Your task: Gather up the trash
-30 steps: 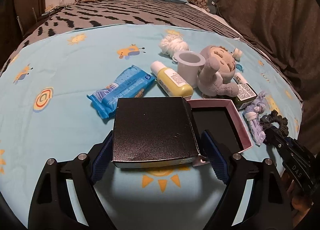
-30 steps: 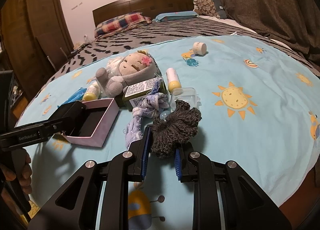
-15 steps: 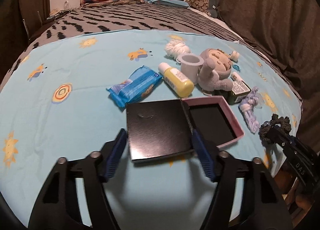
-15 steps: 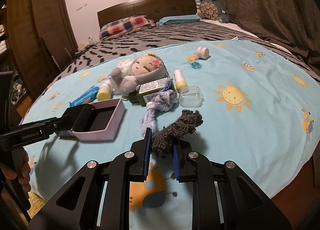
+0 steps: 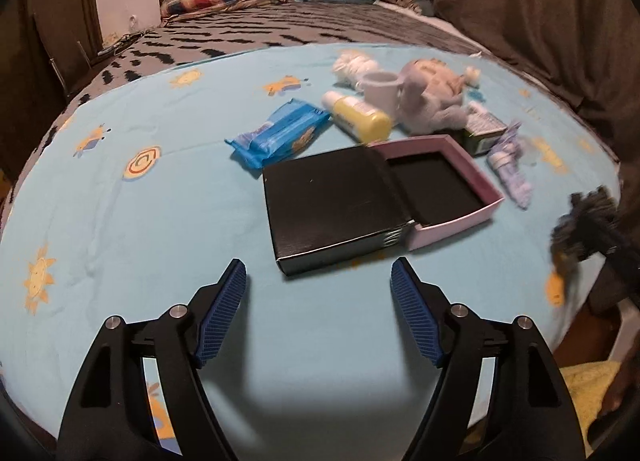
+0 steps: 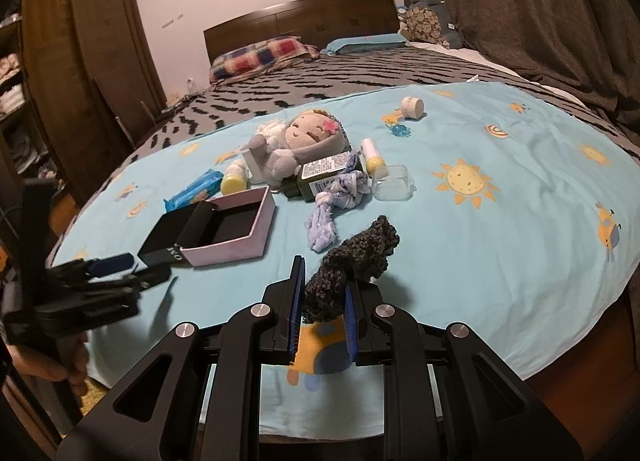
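Note:
A dark grey knitted scrunchie (image 6: 352, 257) is pinched between the blue pads of my right gripper (image 6: 322, 293), which is shut on it and holds it above the light-blue sheet (image 6: 500, 245). In the left wrist view this scrunchie (image 5: 588, 217) hangs at the right edge. My left gripper (image 5: 318, 281) has its jaws opening with nothing between them. A black box lid (image 5: 332, 205) lies flat just beyond its fingertips, against an open pink box (image 5: 452, 221). The left gripper (image 6: 108, 265) also shows low on the left in the right wrist view.
Behind the pink box (image 6: 240, 245) lie a blue wipes pack (image 5: 280, 133), a yellow bottle (image 5: 360, 117), a white cup (image 5: 380, 89), a plush doll (image 6: 304, 141), a green bottle (image 6: 320, 177), a lilac cloth tie (image 6: 336, 201) and a clear plastic case (image 6: 392, 183). The bed's edge is near.
The left gripper let go of the black lid and drew back from it; the lid now lies on the sheet. The right gripper pulled back with the scrunchie, away from the clutter.

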### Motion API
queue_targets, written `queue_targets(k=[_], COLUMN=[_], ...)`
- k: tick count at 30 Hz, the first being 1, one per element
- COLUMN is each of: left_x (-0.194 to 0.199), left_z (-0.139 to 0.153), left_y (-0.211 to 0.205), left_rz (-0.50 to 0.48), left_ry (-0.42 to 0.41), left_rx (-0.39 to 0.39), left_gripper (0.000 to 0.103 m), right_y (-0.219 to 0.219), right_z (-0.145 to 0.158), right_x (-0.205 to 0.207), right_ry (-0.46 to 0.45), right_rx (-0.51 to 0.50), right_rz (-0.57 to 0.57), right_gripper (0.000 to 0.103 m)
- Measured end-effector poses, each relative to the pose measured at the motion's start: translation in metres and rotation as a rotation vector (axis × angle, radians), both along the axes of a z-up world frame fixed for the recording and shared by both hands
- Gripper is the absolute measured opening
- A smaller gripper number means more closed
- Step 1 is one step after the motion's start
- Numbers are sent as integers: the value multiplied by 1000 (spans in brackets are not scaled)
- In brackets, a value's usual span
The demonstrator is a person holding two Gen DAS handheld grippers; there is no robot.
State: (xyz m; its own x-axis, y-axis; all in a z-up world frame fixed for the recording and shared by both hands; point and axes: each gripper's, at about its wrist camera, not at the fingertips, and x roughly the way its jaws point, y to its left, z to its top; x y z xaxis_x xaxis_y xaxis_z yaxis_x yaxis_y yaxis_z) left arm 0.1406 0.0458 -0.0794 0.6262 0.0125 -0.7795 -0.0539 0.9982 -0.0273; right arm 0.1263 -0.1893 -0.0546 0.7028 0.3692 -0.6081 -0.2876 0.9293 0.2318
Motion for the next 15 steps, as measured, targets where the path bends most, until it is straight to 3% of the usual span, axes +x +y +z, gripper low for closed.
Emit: queue_targets(k=[2, 15], left_x=[6, 39], left_z=[-5, -10], left_y=[3, -9], left_rz=[4, 41], left_ry=[8, -7], left_rx=[-31, -18], left_gripper=[74, 87], right_y=[1, 3], right_z=[1, -12], right_x=[1, 19], right_ry=[-3, 21], right_rx=[-2, 9], right_rz=[3, 14], right_gripper=[19, 19])
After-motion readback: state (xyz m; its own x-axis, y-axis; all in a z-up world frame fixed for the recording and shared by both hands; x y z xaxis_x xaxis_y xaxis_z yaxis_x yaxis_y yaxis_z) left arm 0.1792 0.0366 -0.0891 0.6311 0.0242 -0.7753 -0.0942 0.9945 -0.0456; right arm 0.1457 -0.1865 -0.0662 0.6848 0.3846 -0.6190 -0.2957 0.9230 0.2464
